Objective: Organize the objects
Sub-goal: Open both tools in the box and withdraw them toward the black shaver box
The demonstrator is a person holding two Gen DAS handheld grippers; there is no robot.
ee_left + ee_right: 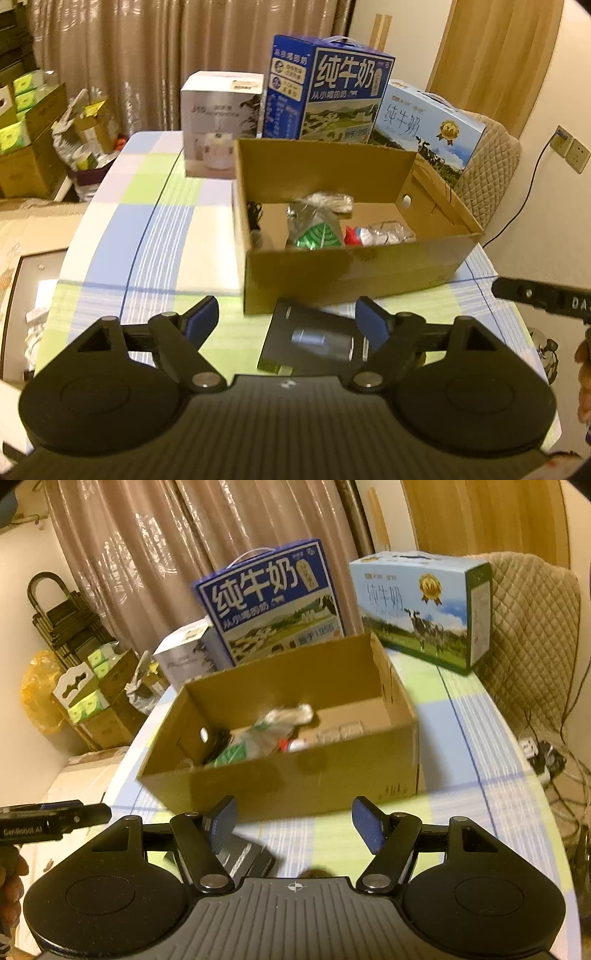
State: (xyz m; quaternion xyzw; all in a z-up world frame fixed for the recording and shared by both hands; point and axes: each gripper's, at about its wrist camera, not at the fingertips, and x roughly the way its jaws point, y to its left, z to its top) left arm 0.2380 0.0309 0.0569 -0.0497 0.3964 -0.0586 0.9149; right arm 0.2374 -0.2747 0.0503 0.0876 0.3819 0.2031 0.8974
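Observation:
An open cardboard box (354, 266) (295, 779) stands on the checkered tablecloth. Inside it lie a green packet (317, 236), a red and white item (356, 236), clear plastic bags (391, 230) and a black cable (255, 218). A flat black box (314, 339) (247, 856) lies on the cloth in front of it. My left gripper (288, 321) is open and straddles the black box, whose right edge is near the right finger, with a gap on the left. My right gripper (293, 823) is open and empty, the black box just beside its left finger.
Behind the cardboard box stand a dark blue milk carton (332, 85), a light blue milk carton (424, 129) and a white product box (218, 122). A quilted chair back (491, 166) is at the right. Stacked boxes (33, 147) fill the floor at the left.

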